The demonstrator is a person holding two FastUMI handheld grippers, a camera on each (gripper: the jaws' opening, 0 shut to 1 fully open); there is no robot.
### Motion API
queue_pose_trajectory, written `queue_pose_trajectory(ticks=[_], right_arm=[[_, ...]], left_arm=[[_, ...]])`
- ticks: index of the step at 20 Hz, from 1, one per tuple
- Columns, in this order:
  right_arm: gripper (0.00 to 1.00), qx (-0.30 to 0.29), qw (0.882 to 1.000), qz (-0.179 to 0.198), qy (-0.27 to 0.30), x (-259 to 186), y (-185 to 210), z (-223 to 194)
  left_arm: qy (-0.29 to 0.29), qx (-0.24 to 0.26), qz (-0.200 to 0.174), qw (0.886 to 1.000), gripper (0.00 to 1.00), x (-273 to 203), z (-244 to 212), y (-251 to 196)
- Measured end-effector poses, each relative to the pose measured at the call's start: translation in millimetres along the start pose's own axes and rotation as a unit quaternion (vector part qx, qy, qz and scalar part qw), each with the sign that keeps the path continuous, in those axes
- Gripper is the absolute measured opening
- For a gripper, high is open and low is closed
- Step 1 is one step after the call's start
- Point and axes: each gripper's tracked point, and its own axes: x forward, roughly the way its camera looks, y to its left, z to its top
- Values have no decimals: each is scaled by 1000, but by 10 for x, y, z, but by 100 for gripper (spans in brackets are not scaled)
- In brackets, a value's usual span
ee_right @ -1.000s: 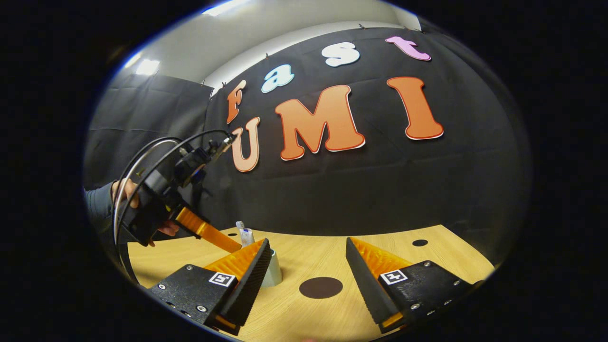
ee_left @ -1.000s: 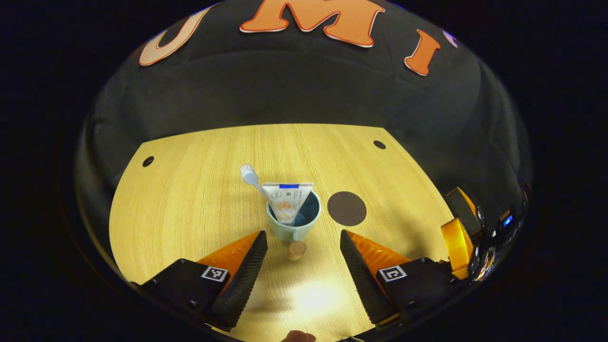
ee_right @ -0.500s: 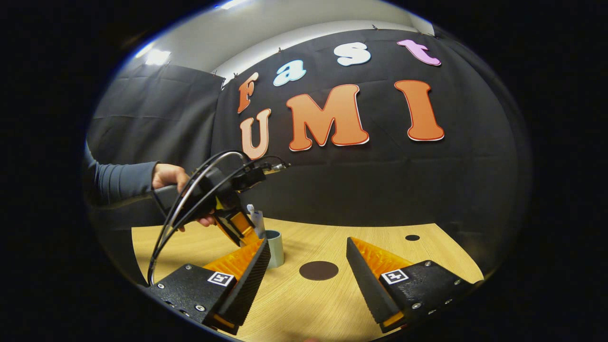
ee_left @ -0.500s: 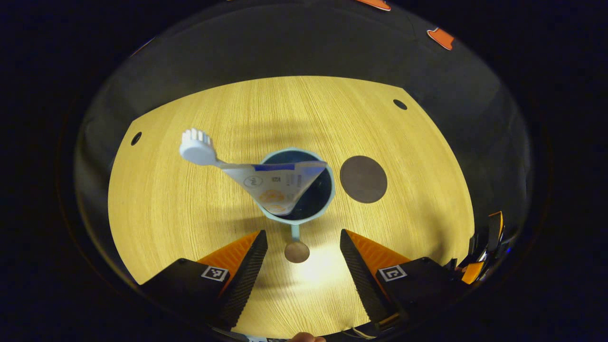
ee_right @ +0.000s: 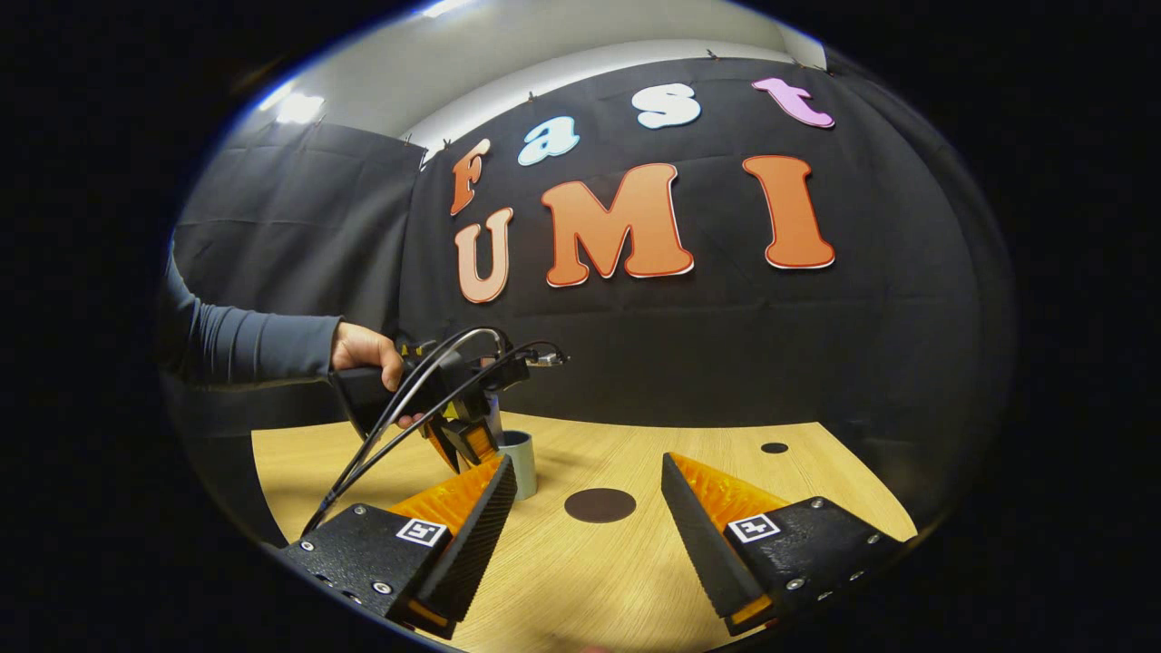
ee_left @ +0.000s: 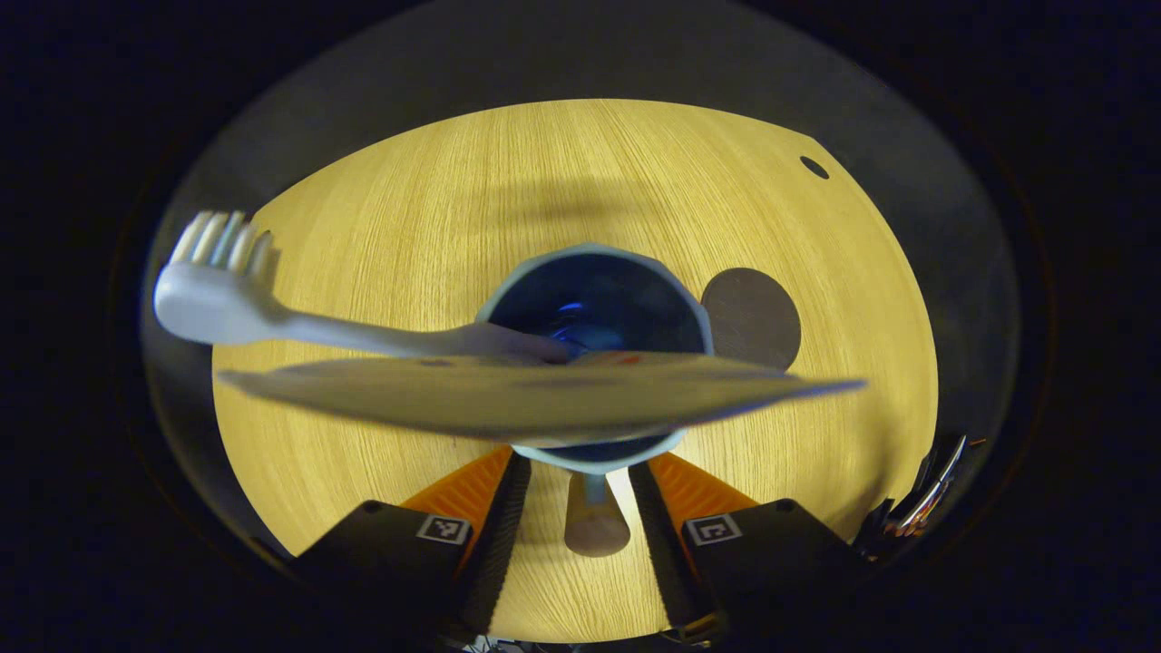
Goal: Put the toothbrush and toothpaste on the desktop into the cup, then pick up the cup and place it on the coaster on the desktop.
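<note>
Wood desk [ee_left: 381,236]: cup [ee_left: 594,272], coaster [ee_left: 757,313].

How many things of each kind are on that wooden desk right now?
Pale blue cup with a handle: 1
White toothbrush, standing in the cup: 1
Flat toothpaste tube, also in the cup: 1
Round dark brown coaster: 1
Total: 4

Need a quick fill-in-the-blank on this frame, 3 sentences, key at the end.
1. The toothbrush and toothpaste stand inside the ____.
2. The dark round coaster on the desktop has ____ resting on it.
3. The left gripper has its fingers on either side of the cup's ____.

Missing words: cup; nothing; handle
</note>
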Motion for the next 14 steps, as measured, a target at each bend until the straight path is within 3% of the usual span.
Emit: queue_pose_trajectory(ticks=[2,5,6,14], right_arm=[[97,2,1000,-1,0,-21,1,-7],[97,5,1000,-2,0,-30,-8,-18],[97,7,1000,-3,-1,-34,-7,-19],[97,17,1000,-17,-3,-116,-129,-11]], left_arm=[[-3,-7,7,1000,58,17,83,18],[-10,-25,8,1000,55,27,227,1],[-11,-28,12,999,34,98,277,-7],[-41,-16,12,999,31,323,964,-4]])
